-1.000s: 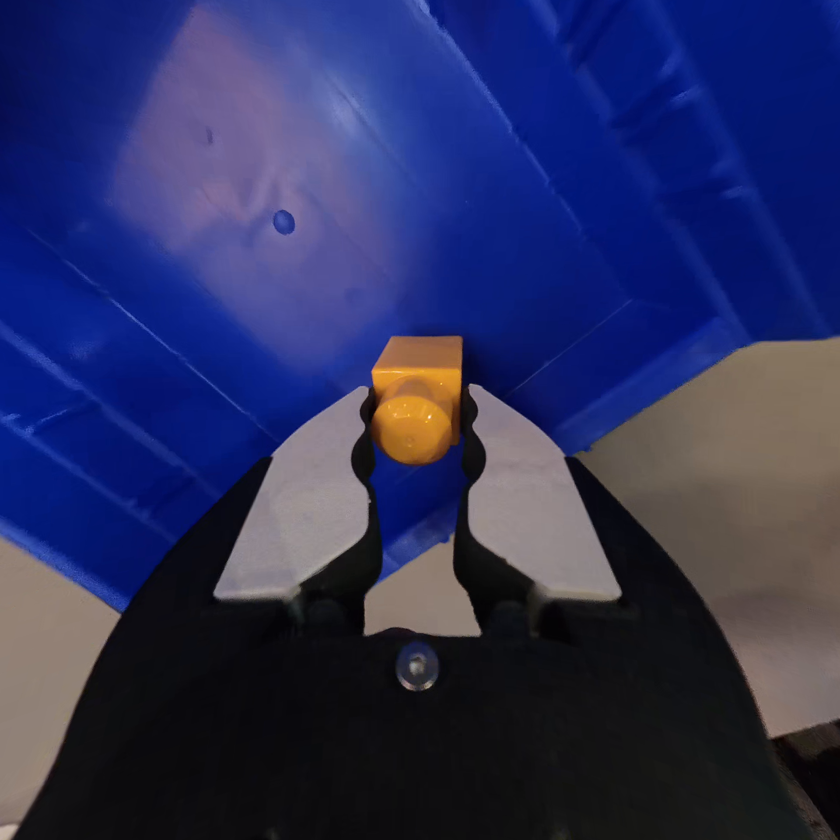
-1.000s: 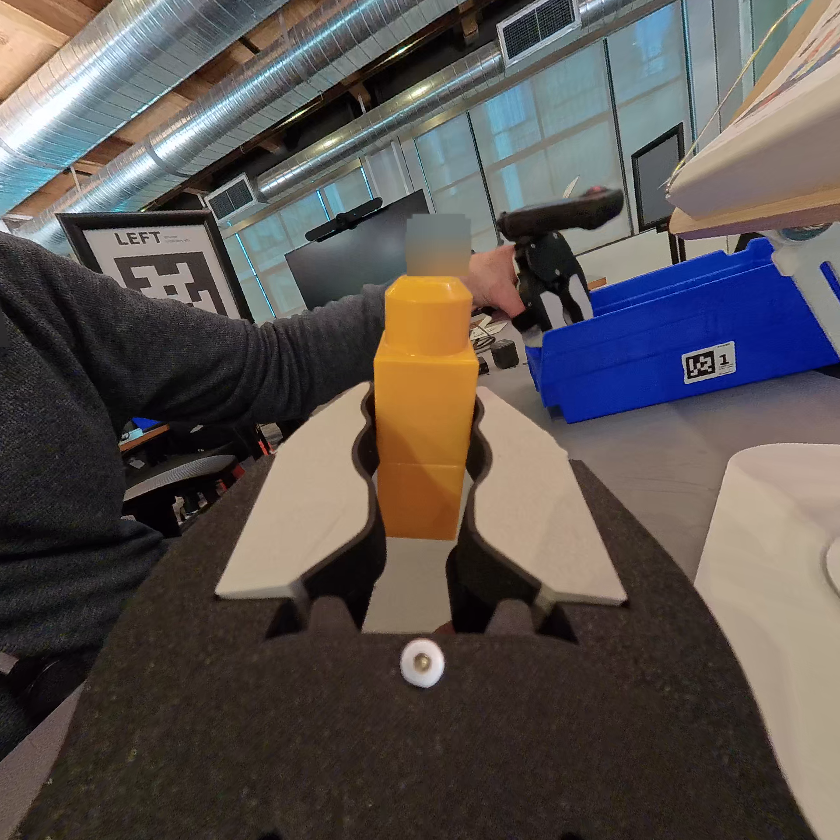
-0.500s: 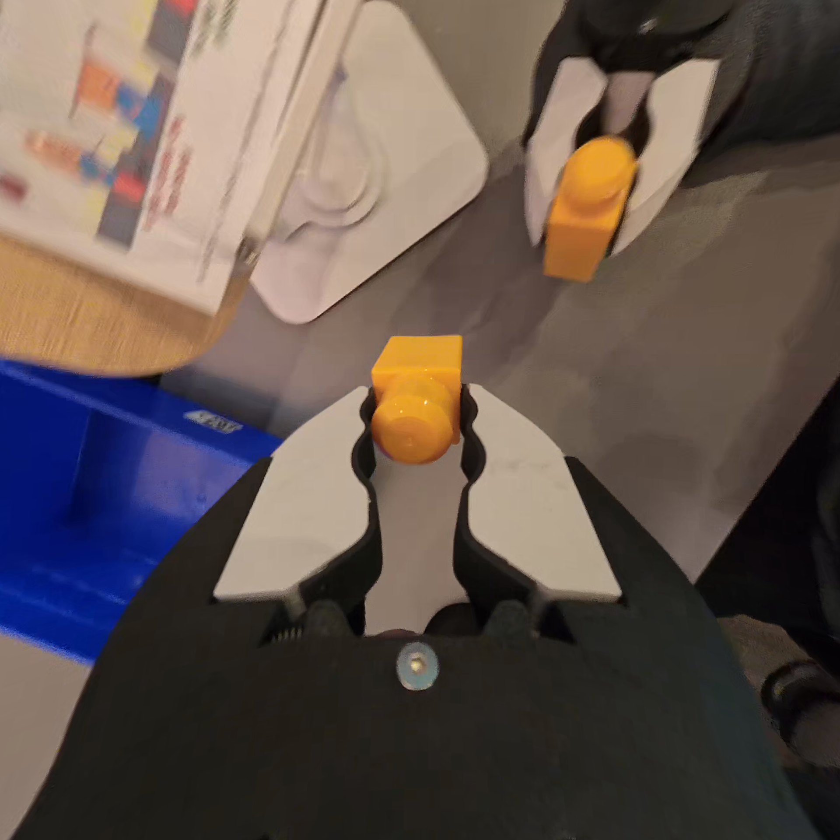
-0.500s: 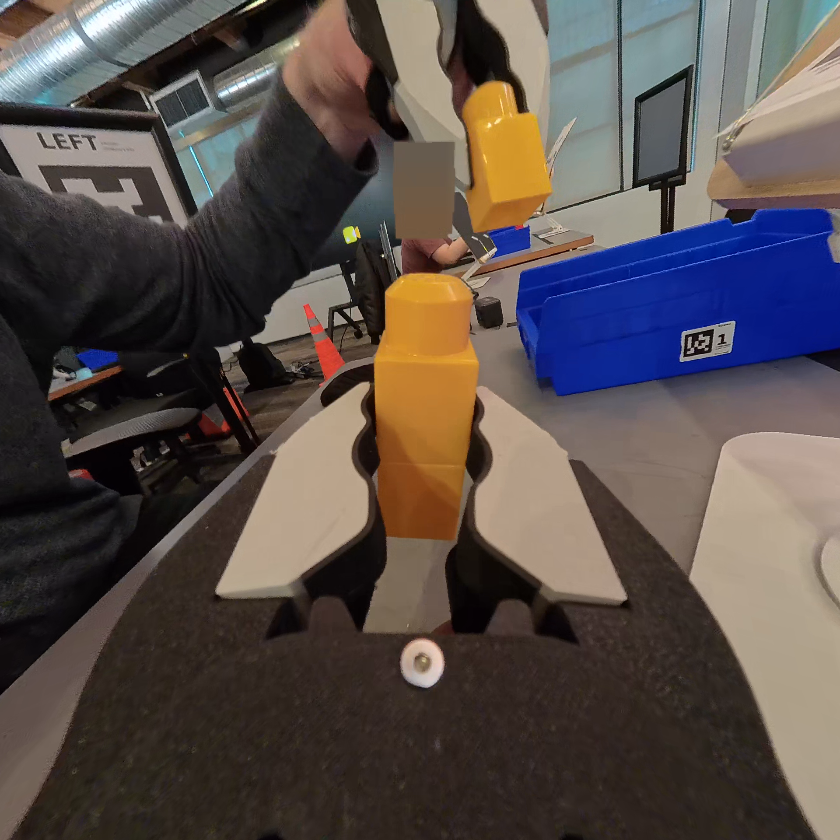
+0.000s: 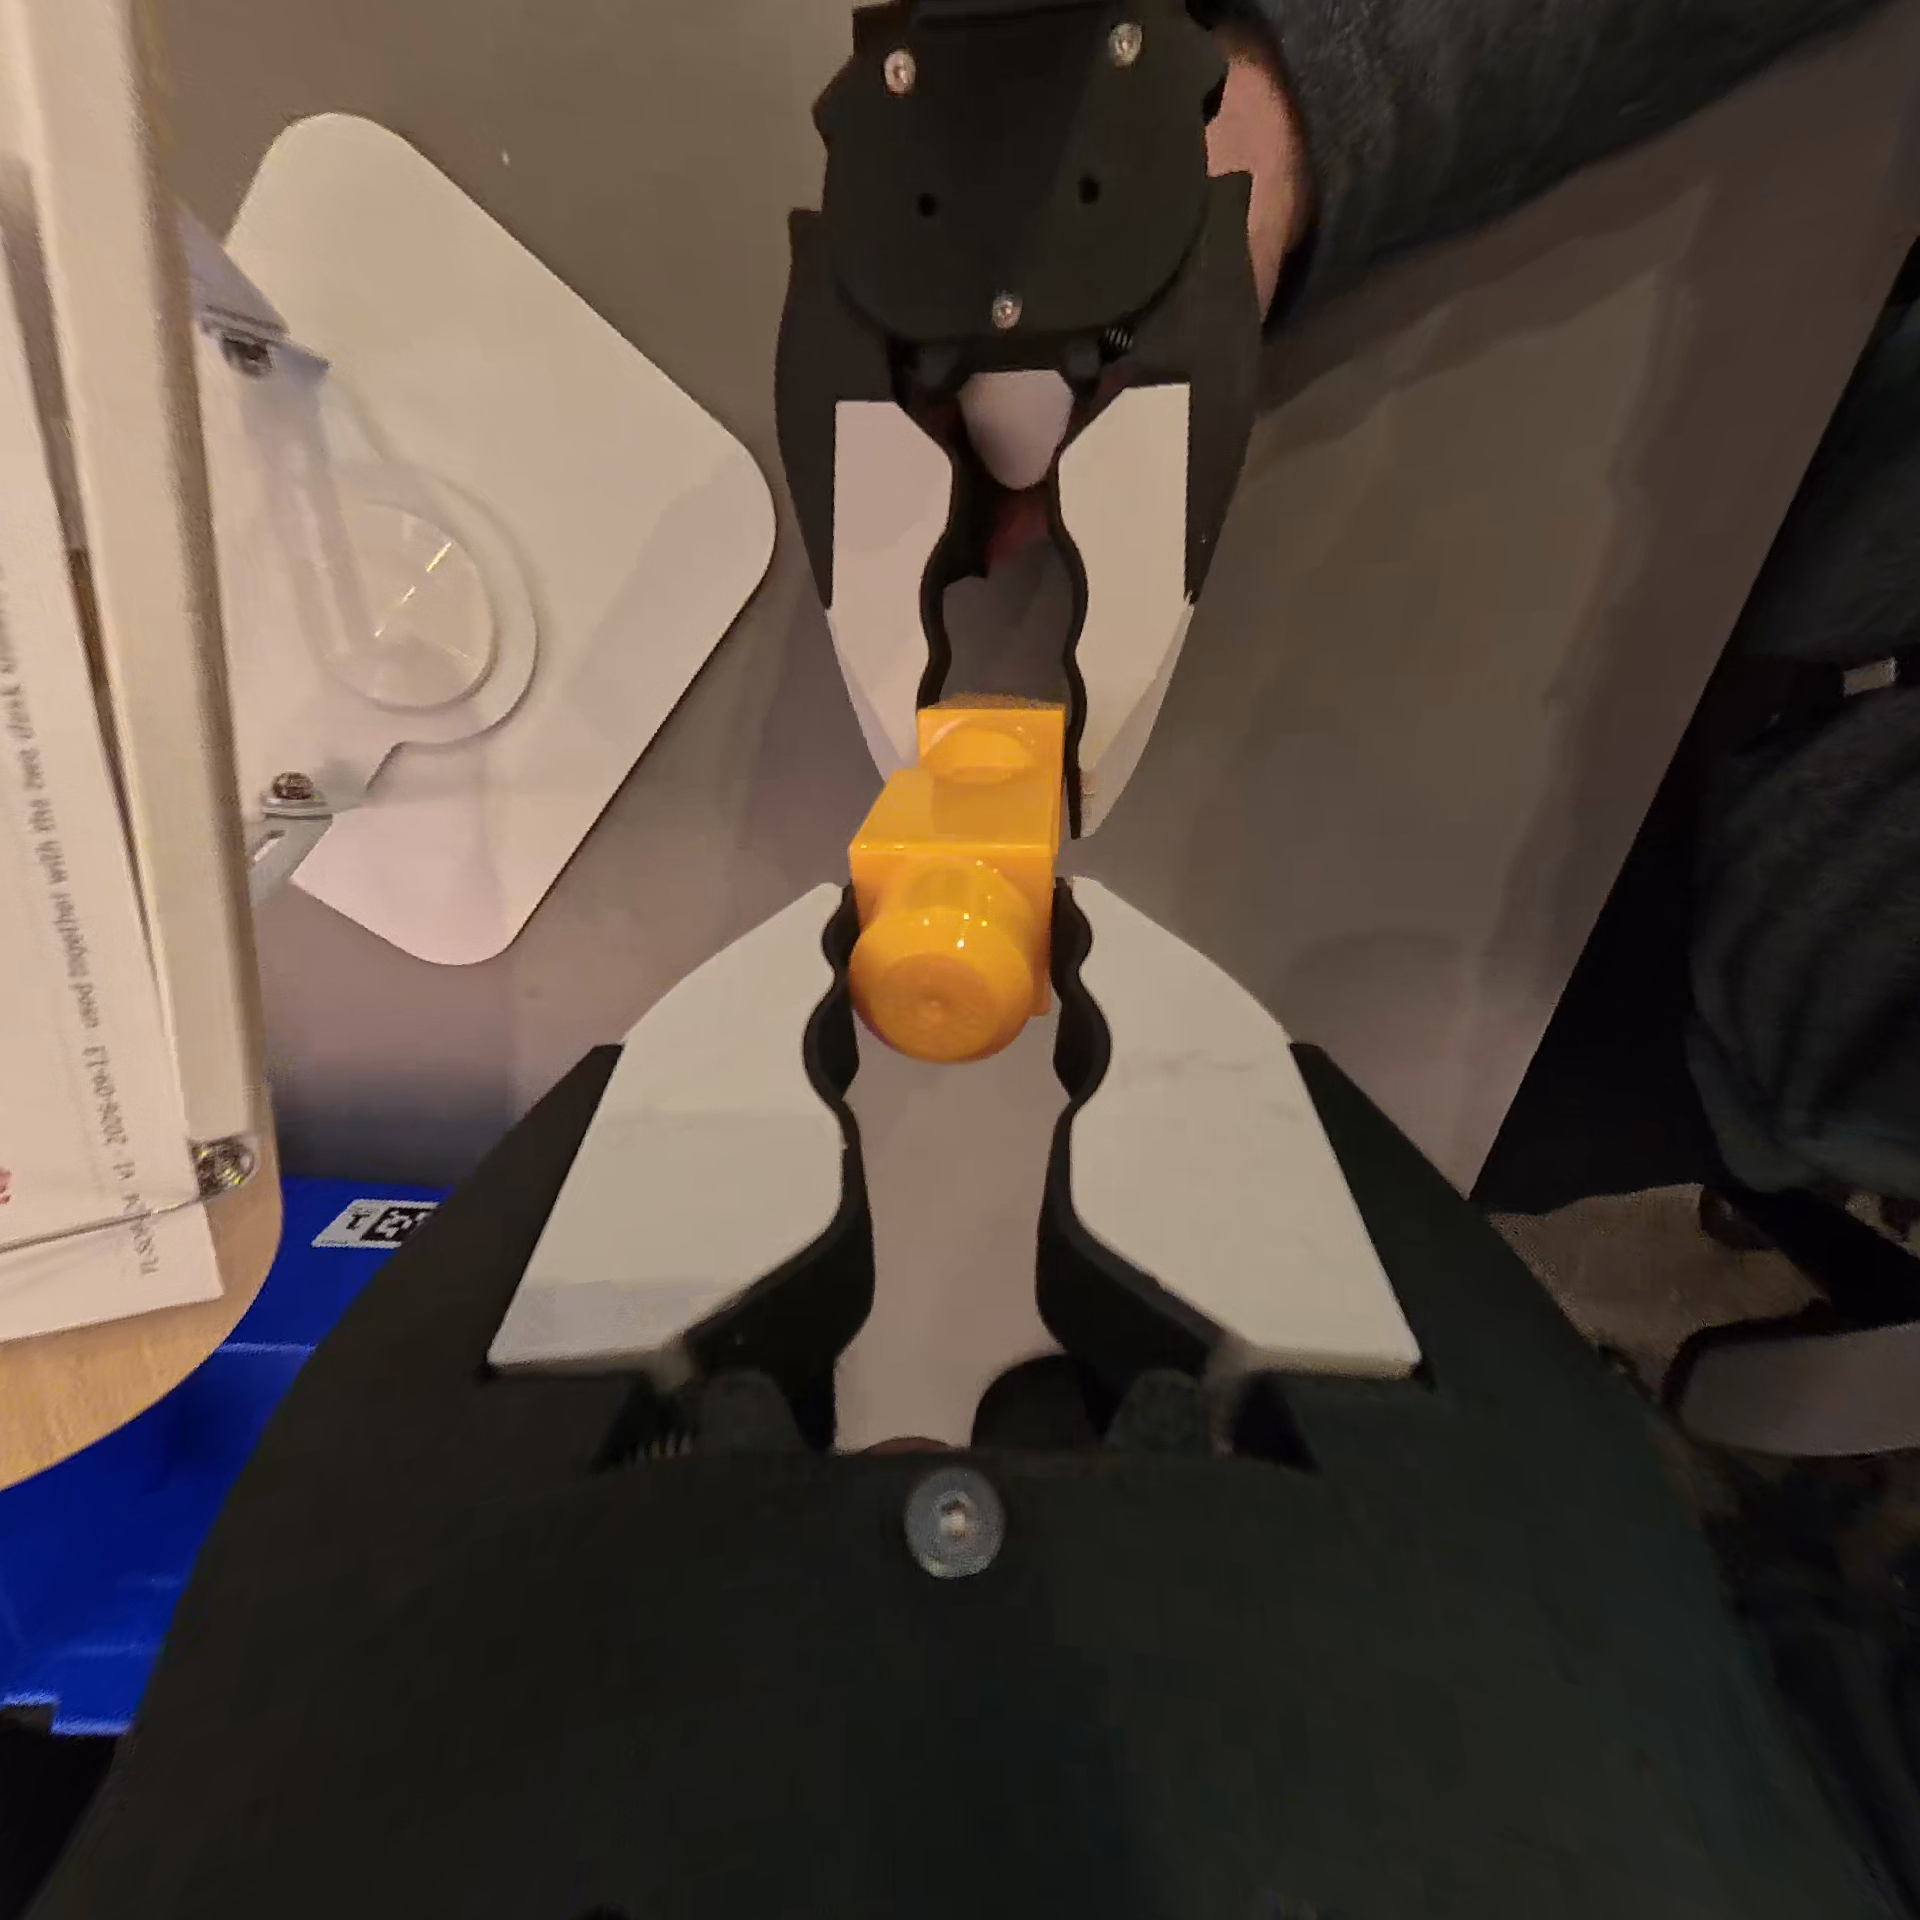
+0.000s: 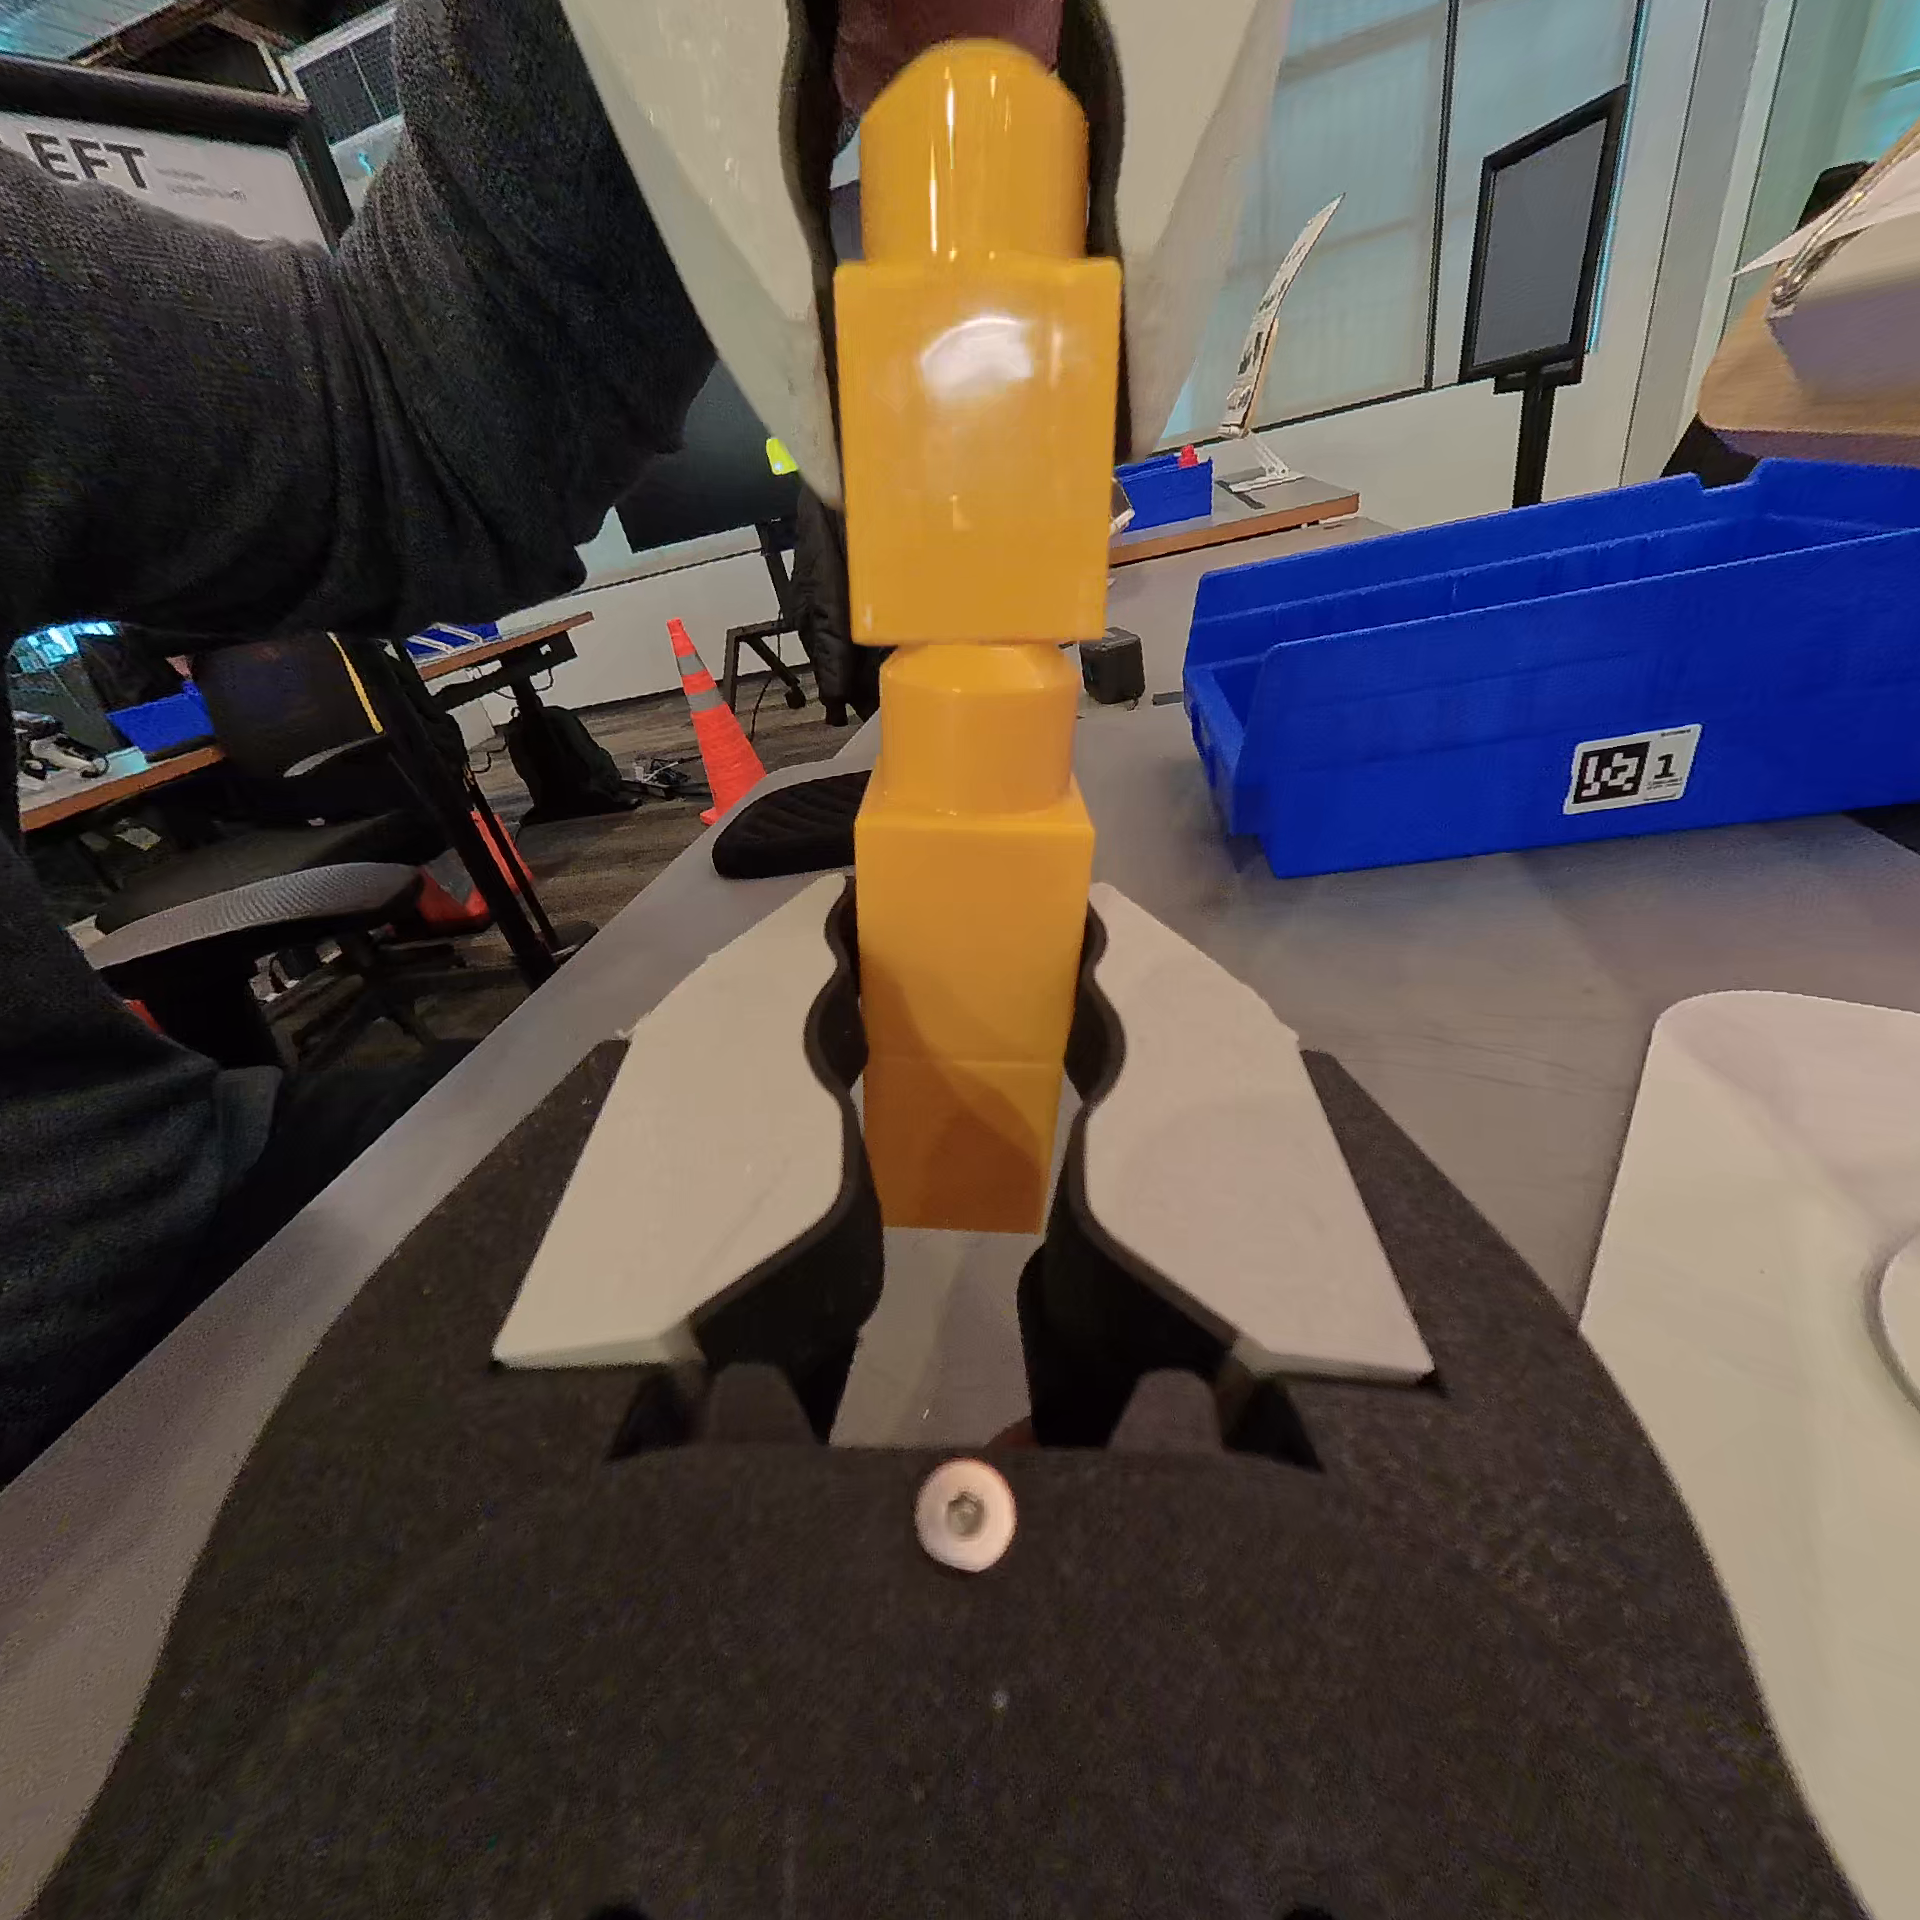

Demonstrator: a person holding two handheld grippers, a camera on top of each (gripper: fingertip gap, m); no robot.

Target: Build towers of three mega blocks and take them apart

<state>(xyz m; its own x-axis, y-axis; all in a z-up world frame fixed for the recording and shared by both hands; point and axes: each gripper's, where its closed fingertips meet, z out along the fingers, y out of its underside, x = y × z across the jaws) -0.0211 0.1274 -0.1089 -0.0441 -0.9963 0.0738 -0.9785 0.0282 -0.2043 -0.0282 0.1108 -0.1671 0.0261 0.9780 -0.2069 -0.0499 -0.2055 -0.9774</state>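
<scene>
My right gripper [image 6: 971, 904] is shut on an upright stack of two orange mega blocks [image 6: 971, 987], just above the grey table. My left gripper [image 5: 951, 904] is shut on a single orange block [image 5: 956, 862] and points straight down. In the right wrist view this block [image 6: 977, 447] sits directly over the stack's top stud [image 6: 977, 717], touching or nearly touching it, with the stud still showing. In the left wrist view the right gripper [image 5: 992, 790] faces me from the top with its stack [image 5: 987, 743] right under my block.
A blue bin [image 6: 1558, 707] stands on the table at the right, and also shows at lower left in the left wrist view [image 5: 156, 1455]. A white stand base [image 5: 499, 540] and a wooden board with papers [image 5: 83, 727] lie left. A dark sleeve [image 6: 312, 364] reaches over.
My left gripper lifted the orange block out of the blue bin, swung over and came down onto the top of the right gripper's stack. The right gripper stayed almost still.
</scene>
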